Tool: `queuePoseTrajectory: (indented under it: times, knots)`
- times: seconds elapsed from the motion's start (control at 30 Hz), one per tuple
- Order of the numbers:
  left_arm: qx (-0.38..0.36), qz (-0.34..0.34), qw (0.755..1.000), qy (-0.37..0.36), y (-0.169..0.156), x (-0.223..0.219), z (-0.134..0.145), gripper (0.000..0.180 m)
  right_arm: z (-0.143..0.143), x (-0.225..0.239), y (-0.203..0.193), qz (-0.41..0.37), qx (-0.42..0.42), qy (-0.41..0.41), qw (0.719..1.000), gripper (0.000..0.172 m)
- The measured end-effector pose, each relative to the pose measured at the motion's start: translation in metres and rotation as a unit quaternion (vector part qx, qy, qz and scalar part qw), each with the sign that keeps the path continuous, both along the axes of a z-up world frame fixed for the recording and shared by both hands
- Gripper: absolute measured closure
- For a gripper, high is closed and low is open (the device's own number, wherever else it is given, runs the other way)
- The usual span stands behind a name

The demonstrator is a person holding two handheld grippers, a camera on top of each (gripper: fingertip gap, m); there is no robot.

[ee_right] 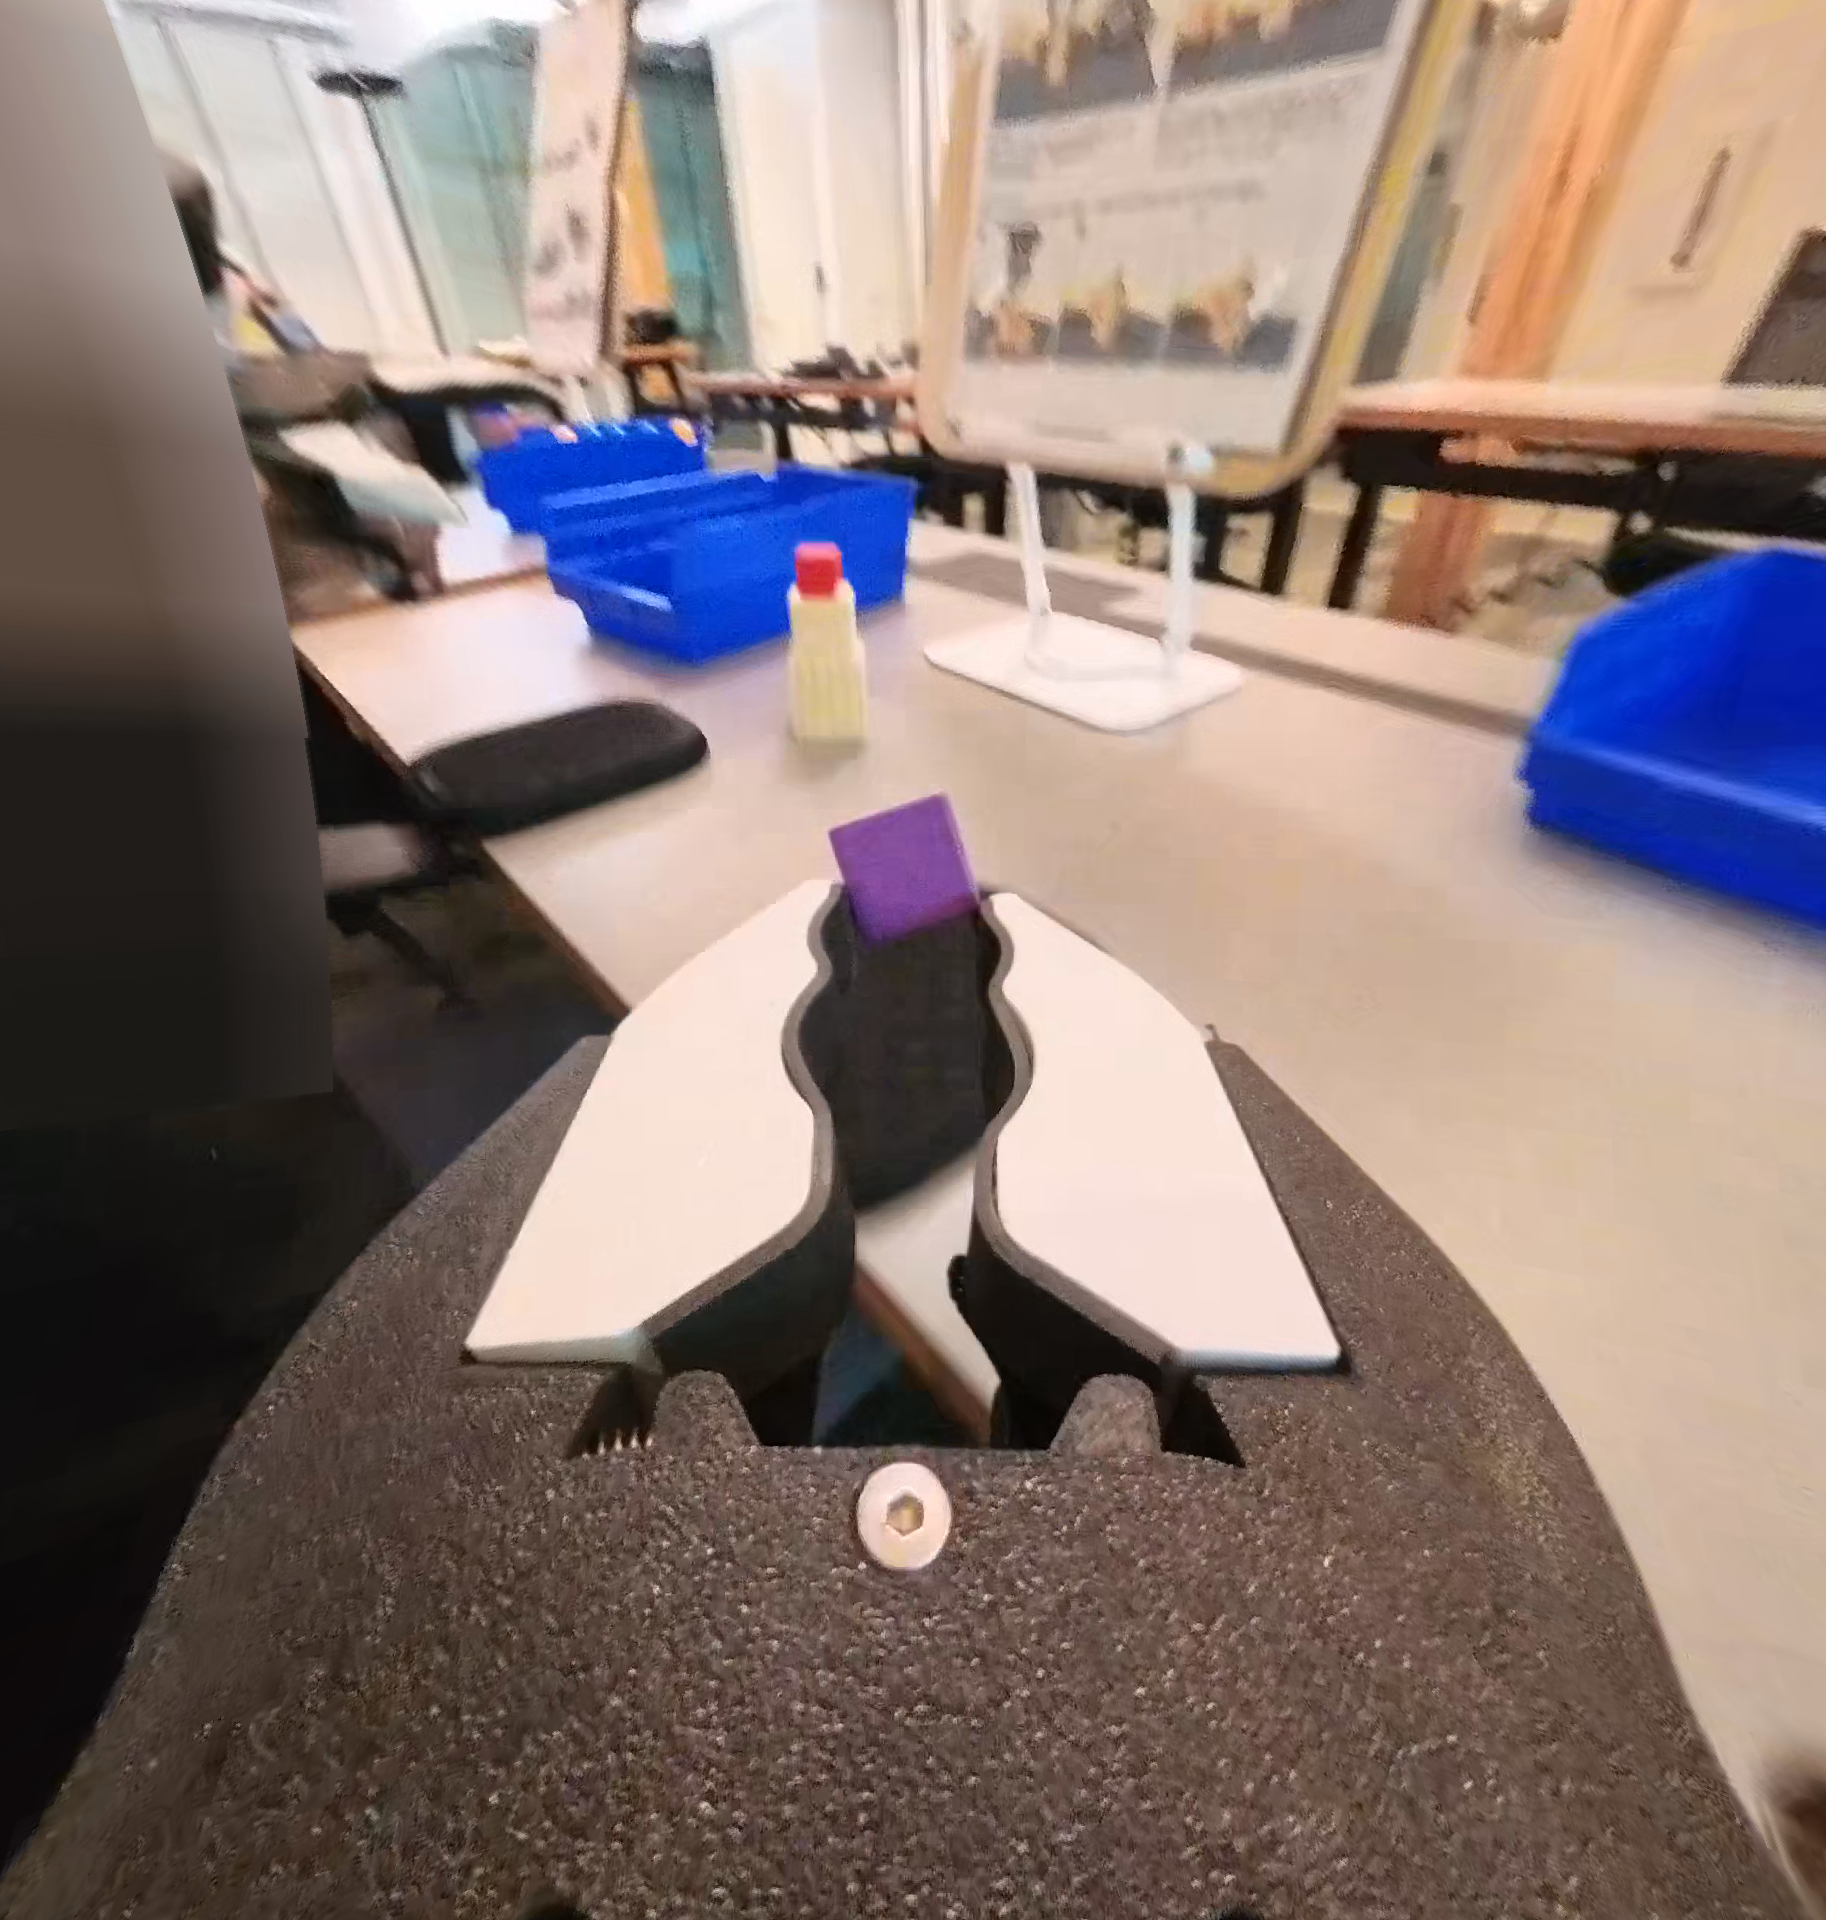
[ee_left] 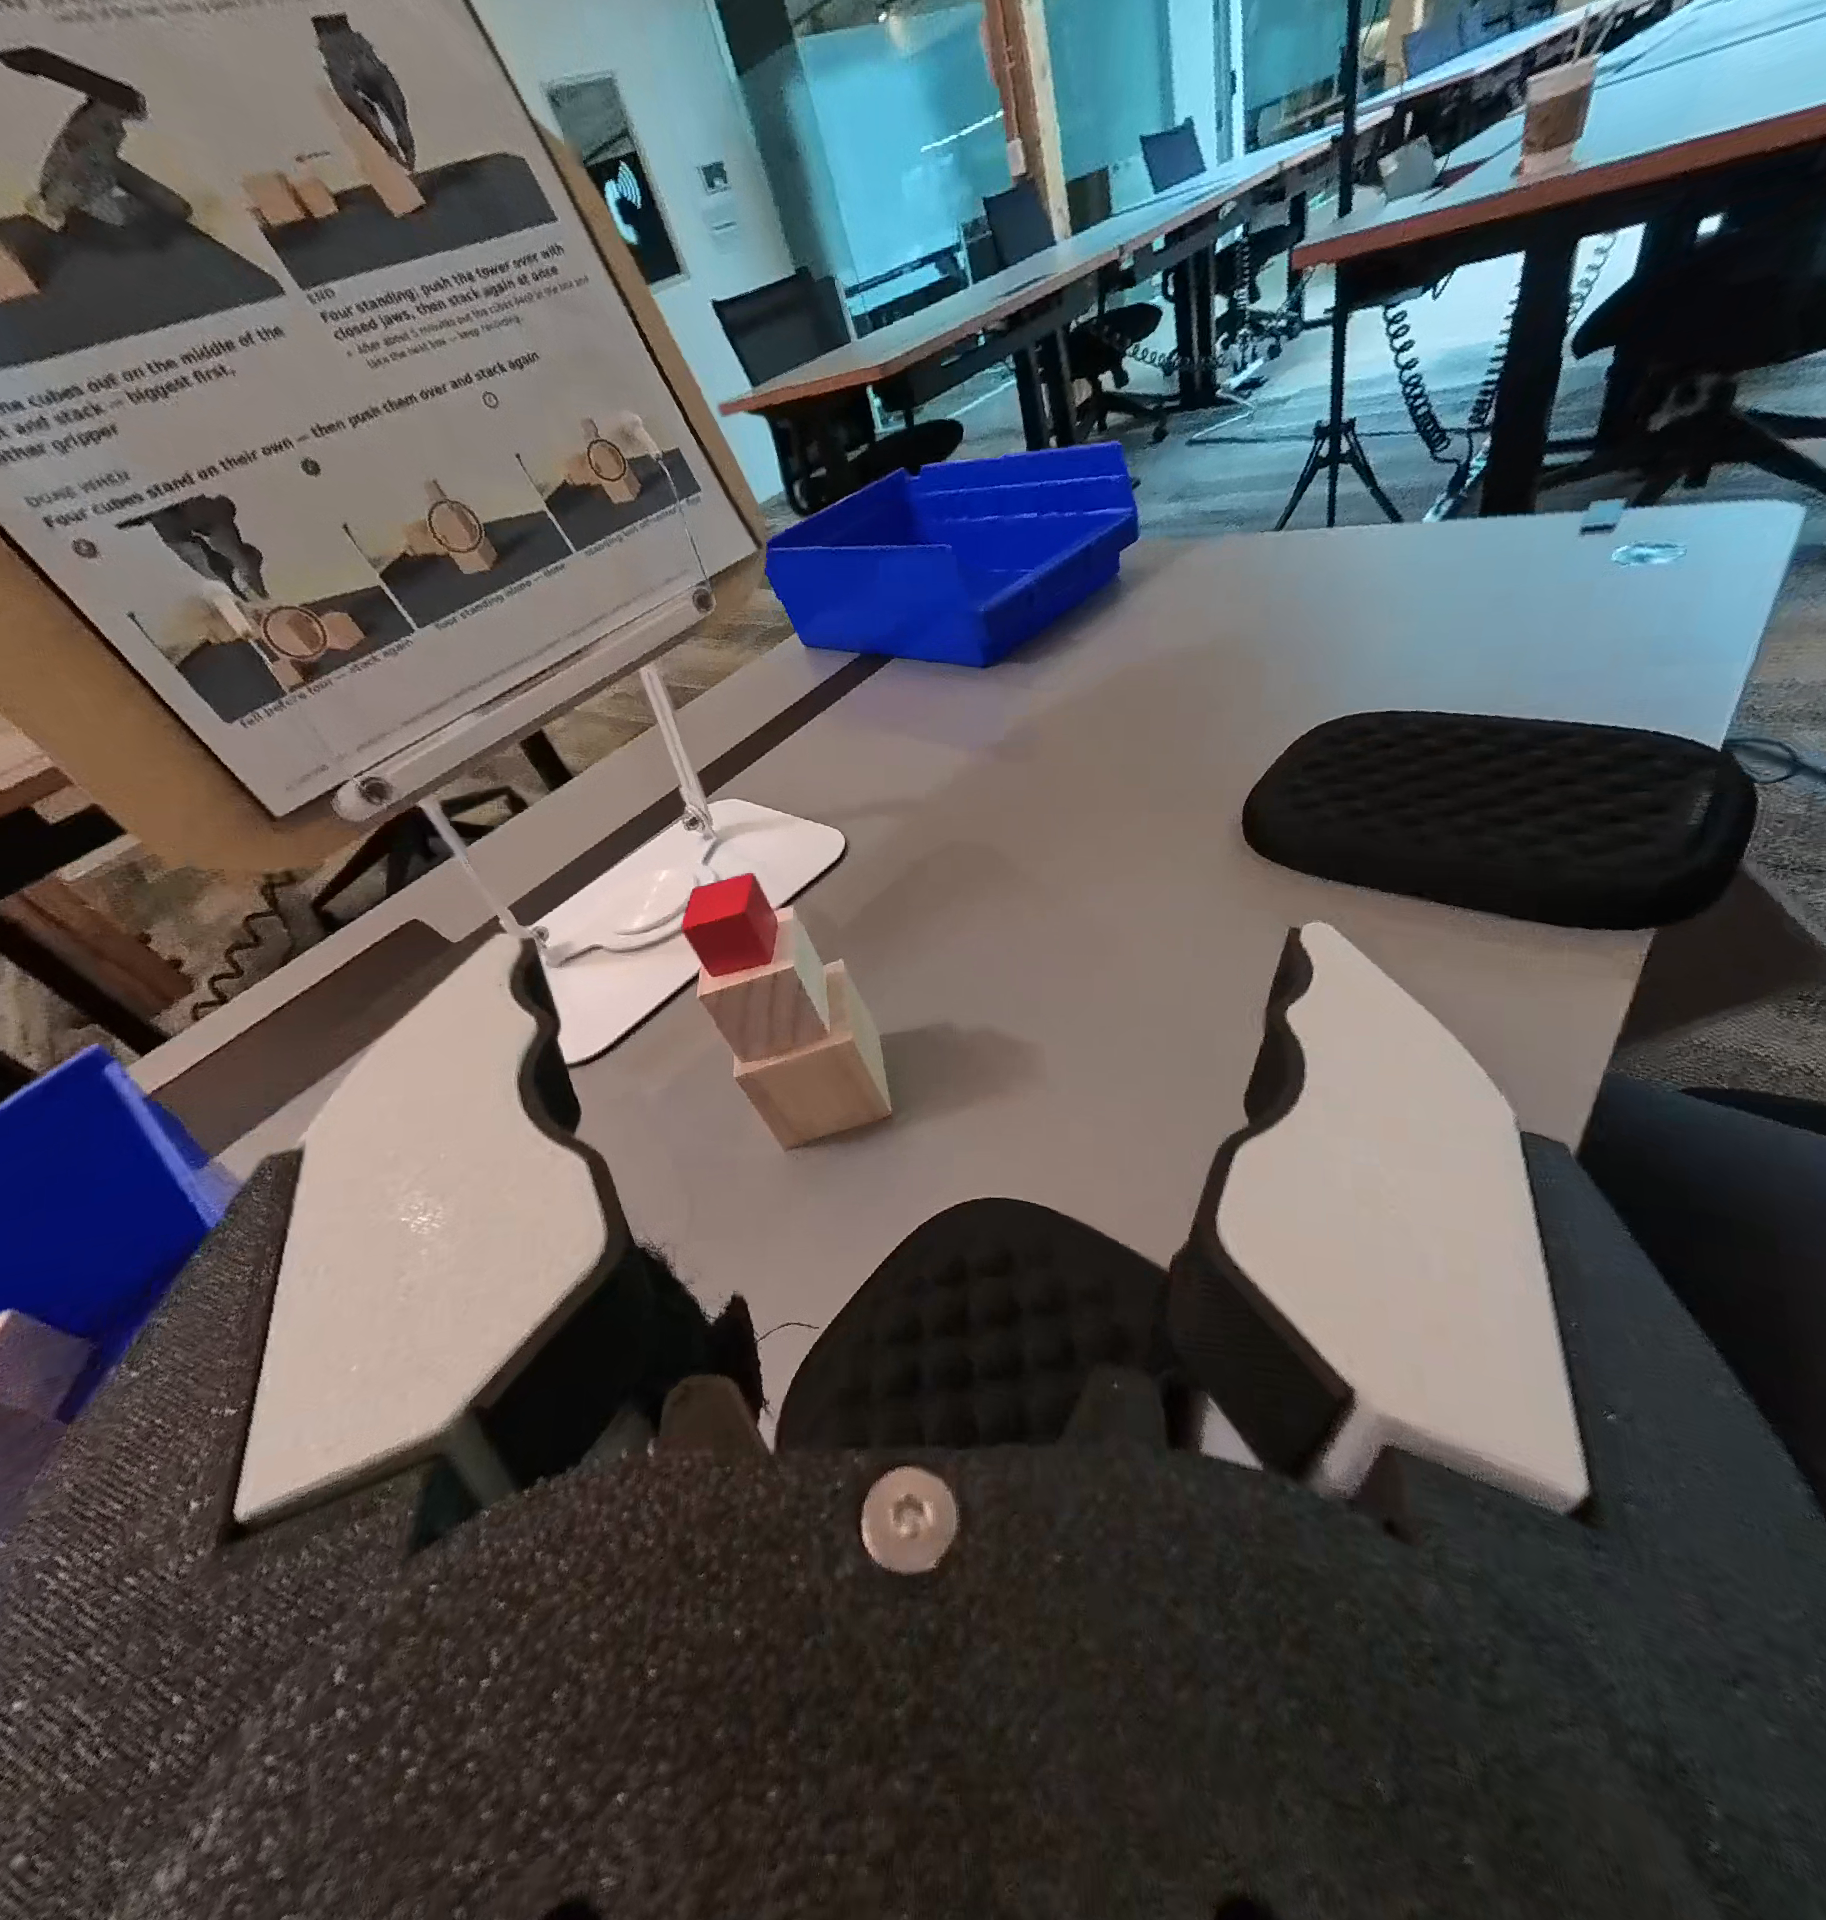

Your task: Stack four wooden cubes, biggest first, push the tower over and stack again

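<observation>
Your worktop (ee_left: pixel 1252 665) is smooth, matt grey. The two bottom blocks (ee_left: pixel 810 1049) are bare, pale wood with grain lines; the red cube (ee_left: pixel 730 923) is painted smooth. The purple cube (ee_right: pixel 904 868) looks matt. The blue bin (ee_left: pixel 950 582) is shiny plastic. The black pad (ee_left: pixel 1501 810) is bumpy.

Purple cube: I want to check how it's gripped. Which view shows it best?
The right wrist view: the purple cube sits tilted between the right gripper fingertips. The left wrist view doesn't show it.

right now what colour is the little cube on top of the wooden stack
Red: the top cube is plain red, clearest in the left wrist view.
</observation>
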State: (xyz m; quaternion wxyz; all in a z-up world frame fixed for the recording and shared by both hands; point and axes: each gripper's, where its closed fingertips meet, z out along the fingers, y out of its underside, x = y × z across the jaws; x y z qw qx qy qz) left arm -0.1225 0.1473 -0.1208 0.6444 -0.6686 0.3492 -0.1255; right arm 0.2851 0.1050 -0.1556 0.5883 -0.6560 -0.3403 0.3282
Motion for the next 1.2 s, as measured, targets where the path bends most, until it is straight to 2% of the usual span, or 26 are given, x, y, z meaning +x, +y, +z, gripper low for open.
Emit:
queuePoseTrajectory:
  times: [0.1, 0.27, 0.37, 0.47, 0.57, 0.77, 0.93, 1.07, 1.2]
  knots:
    - [-0.005, -0.007, 1.0, -0.008, 0.01, -0.01, -0.007, 0.051, 0.025, -0.052, 0.036, 0.044, 0.002, 0.006, 0.999, 0.15]
    - [-0.033, -0.016, 0.999, -0.034, 0.035, -0.021, -0.007, 0.051, 0.029, -0.139, 0.097, 0.105, -0.035, -0.06, 0.992, 0.15]
    - [-0.025, -0.018, 0.998, -0.048, 0.038, -0.016, 0.005, 0.05, 0.041, -0.185, 0.11, 0.162, -0.011, -0.104, 0.981, 0.15]
    - [0.001, 0.008, 0.998, -0.061, 0.035, -0.017, 0.019, 0.049, 0.052, -0.228, 0.108, 0.229, -0.014, -0.094, 0.969, 0.15]
    - [0.0, 0.011, 0.997, -0.07, 0.031, -0.012, 0.025, 0.05, 0.046, -0.262, 0.106, 0.264, -0.033, -0.113, 0.957, 0.15]
    - [-0.036, 0.012, 0.996, -0.082, 0.058, -0.012, 0.025, 0.051, 0.035, -0.315, 0.119, 0.31, -0.024, -0.191, 0.931, 0.15]
    - [-0.038, -0.006, 0.997, -0.072, 0.08, -0.013, 0.029, 0.052, 0.014, -0.349, 0.162, 0.325, -0.029, -0.286, 0.901, 0.15]
    - [-0.078, -0.027, 0.996, -0.034, 0.091, -0.021, 0.015, 0.051, 0.001, -0.368, 0.174, 0.363, -0.029, -0.31, 0.878, 0.15]
    - [-0.127, -0.041, 0.99, -0.038, 0.092, -0.035, -0.002, 0.051, 0.007, -0.382, 0.174, 0.401, -0.041, -0.312, 0.861, 0.15]
